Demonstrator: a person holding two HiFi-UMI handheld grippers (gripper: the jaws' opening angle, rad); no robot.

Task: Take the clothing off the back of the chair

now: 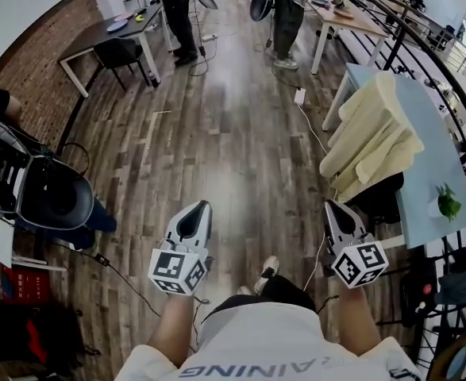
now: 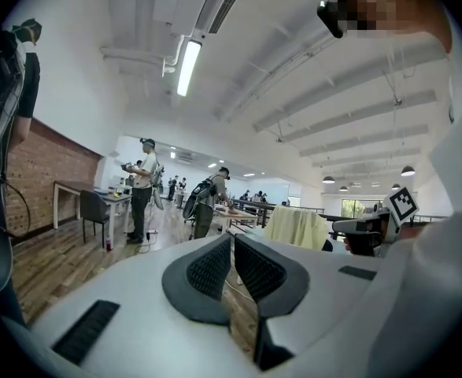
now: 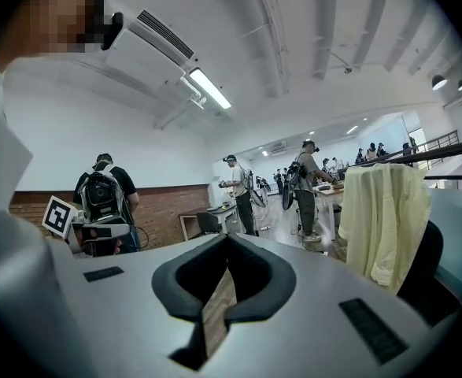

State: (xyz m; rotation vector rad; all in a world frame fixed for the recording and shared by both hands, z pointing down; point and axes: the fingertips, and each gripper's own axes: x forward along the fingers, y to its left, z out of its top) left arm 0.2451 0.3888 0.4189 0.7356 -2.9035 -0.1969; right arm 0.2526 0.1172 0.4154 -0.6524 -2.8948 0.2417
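Both hands are holding grippers out low over the wood floor [image 1: 233,149], pointing fwd. The R gripper [image 1: 333,206] is sitting just left of the chair [image 1: 379,201], & its jaws are pressing shut w/ nothing between them. The L gripper [image 1: 199,207] is sitting further left of the chair, well apart from it, & its jaws are closing tight on nothing too. Both grippers are staying apart from the clothing [image 1: 375,133]. That clothing is a pale yellow shirt, & it is hanging over the back of the chair, covering the top & drooping down the sides. Only the black lower part of the chair is showing under it. The chair is standing right up against a light blue table [image 1: 439,165], which is lying on its right side. A small green plant [image 1: 448,203] is sitting on that table, to the right of the chair. Far left of the chair, a person w/ a black backpack [image 3: 105,195] is standing nr the brick wall [image 1: 34,62]. Far past the chair, 2 ppl [image 1: 288,14] are standing by desks, & a dark desk [image 1: 109,34] is standing way off to the left by the wall.
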